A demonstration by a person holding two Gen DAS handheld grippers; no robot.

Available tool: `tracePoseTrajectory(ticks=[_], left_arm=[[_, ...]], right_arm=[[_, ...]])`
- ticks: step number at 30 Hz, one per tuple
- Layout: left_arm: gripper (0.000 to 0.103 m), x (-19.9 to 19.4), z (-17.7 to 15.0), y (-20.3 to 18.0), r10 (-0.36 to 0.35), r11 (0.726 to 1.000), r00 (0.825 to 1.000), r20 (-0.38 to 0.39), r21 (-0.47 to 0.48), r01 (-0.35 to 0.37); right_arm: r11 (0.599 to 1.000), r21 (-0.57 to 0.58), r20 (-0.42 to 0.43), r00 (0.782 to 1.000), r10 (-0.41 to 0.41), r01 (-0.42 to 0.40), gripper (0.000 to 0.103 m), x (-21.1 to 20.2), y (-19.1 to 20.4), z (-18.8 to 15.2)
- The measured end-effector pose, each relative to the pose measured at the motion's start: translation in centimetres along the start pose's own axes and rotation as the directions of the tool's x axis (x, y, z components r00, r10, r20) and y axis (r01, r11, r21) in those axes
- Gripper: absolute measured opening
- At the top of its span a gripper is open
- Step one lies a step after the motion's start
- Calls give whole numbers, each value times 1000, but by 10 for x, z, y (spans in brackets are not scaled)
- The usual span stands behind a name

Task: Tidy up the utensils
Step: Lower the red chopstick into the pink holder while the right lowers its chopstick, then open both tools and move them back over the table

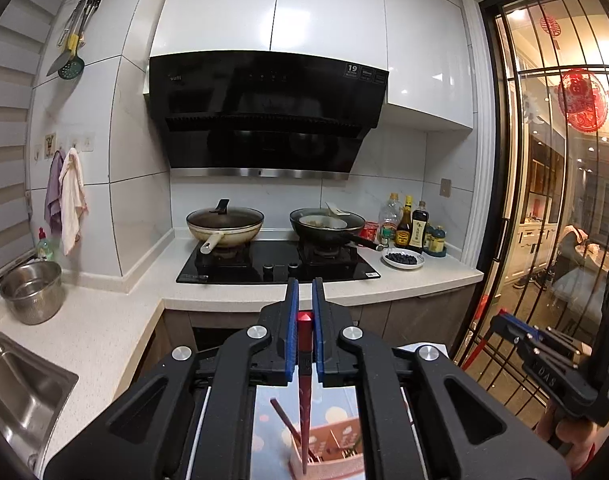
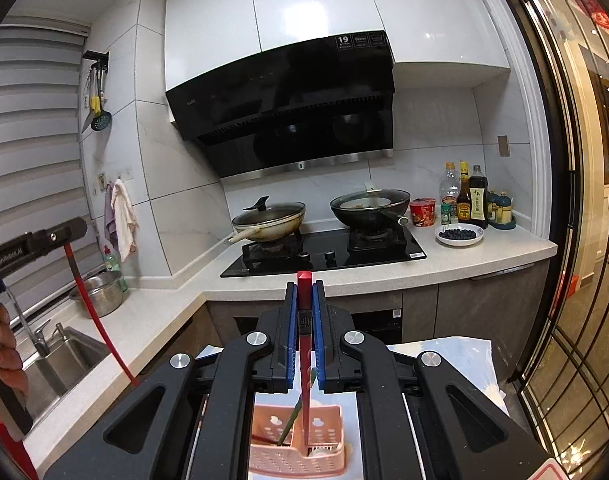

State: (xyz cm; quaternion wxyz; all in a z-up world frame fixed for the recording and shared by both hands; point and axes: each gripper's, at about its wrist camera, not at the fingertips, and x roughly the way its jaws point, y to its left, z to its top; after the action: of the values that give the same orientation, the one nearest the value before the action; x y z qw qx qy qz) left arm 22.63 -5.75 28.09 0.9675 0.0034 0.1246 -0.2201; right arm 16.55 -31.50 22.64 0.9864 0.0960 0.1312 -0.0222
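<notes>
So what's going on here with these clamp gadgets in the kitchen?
A person holds a gripper in each hand to sort utensils. The left gripper has its jaws shut on a red chopstick, and the right gripper is shut on another red chopstick. Both hang over a pink utensil basket, which already holds a few sticks.

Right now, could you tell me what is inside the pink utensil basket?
In the pink utensil basket a green stick leans, and the red chopstick that the right gripper holds hangs above or into it. The gripper frame hides the basket's sides and floor.
</notes>
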Motion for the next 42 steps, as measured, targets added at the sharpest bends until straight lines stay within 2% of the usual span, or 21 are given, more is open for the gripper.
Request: tracePoseTrajectory(ticks=[7, 17, 18, 19, 21, 22, 23, 26, 29, 33, 38, 42], left_arm=[[7, 39, -11, 2, -25, 1000, 998, -55, -19, 24], [7, 67, -43, -3, -35, 999, 990, -139, -35, 30], [7, 68, -46, -2, -30, 999, 989, -145, -40, 24], [9, 69, -48, -2, -22, 999, 988, -152, -43, 16], [20, 68, -53, -1, -12, 999, 987, -160, -48, 4], [30, 67, -55, 0, -4, 999, 987, -159, -50, -4], [35, 65, -56, 1, 5, 999, 988, -157, -49, -13], [38, 59, -60, 2, 14, 999, 987, -158, -49, -22], [46, 48, -67, 2, 22, 998, 987, -159, -47, -29], [48, 32, -78, 2, 33, 998, 985, -167, -40, -40], [59, 6, -98, -1, 44, 998, 982, -182, -27, -49], [59, -18, -127, -5, 40, 999, 976, -214, -18, -45]], right_arm=[[1000, -3, -60, 998, -10, 10, 7, 38, -2, -13], [1000, -9, -135, 991, -26, 25, 7, 70, -3, -40], [999, -11, -134, 990, -34, 33, 8, 71, -3, -42], [999, -9, -127, 991, -39, 38, 15, 70, -3, -44], [999, 2, -116, 992, -47, 48, 29, 66, -6, -46], [999, 7, -107, 993, -50, 51, 33, 63, -7, -46], [999, 7, -104, 993, -52, 53, 33, 60, -8, -47], [998, 7, -99, 994, -56, 57, 33, 50, -10, -48], [998, 2, -99, 993, -58, 58, 33, 36, -10, -51], [998, -15, -98, 993, -61, 60, 37, 14, -7, -61], [999, -20, -131, 990, -52, 50, 37, -17, -2, -88], [998, -34, -178, 983, -53, 48, 37, -41, 3, -115]])
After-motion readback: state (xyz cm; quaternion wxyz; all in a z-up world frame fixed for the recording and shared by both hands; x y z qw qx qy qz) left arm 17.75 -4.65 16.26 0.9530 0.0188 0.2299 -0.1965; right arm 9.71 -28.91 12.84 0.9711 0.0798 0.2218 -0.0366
